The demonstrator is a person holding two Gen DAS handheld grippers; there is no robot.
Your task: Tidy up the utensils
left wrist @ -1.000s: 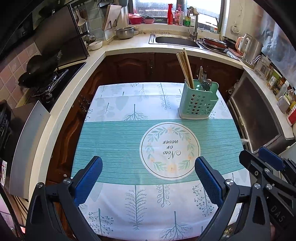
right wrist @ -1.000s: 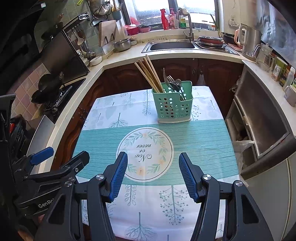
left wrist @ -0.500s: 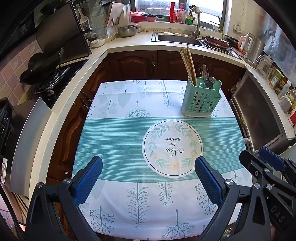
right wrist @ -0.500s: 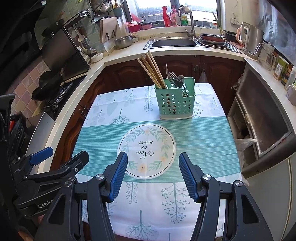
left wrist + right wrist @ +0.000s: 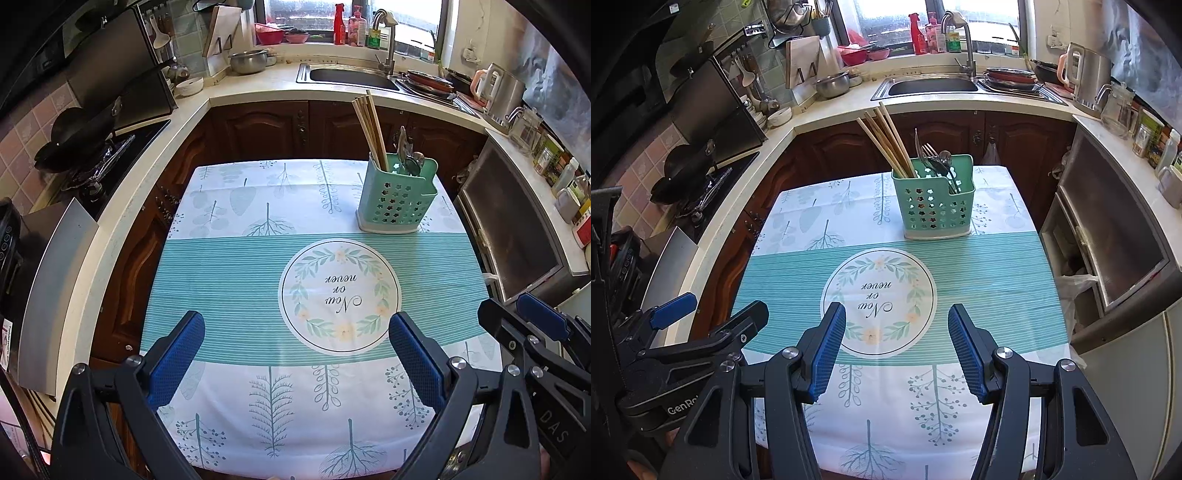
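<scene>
A green perforated utensil holder (image 5: pixel 397 199) (image 5: pixel 934 197) stands at the far right of the table. Several wooden chopsticks (image 5: pixel 371 133) (image 5: pixel 886 140) lean in its left compartment. Metal cutlery (image 5: pixel 410 158) (image 5: pixel 938 160), a fork and spoons among it, stands in its right compartment. My left gripper (image 5: pixel 295 354) is open and empty above the table's near edge. My right gripper (image 5: pixel 897 350) is open and empty, also near the front edge. Each gripper shows at the side of the other's view: the right one (image 5: pixel 535 328), the left one (image 5: pixel 701 325).
The table carries a teal and white tablecloth (image 5: pixel 229 280) with a round printed emblem (image 5: pixel 879 299). A counter with a sink (image 5: pixel 934 86), a stove with a pan (image 5: pixel 77 140) at left, and an appliance cabinet (image 5: pixel 1115 251) at right surround the table.
Both views have shifted slightly back and up, so the holder sits a little lower in each frame. Both grippers stay open and empty.
</scene>
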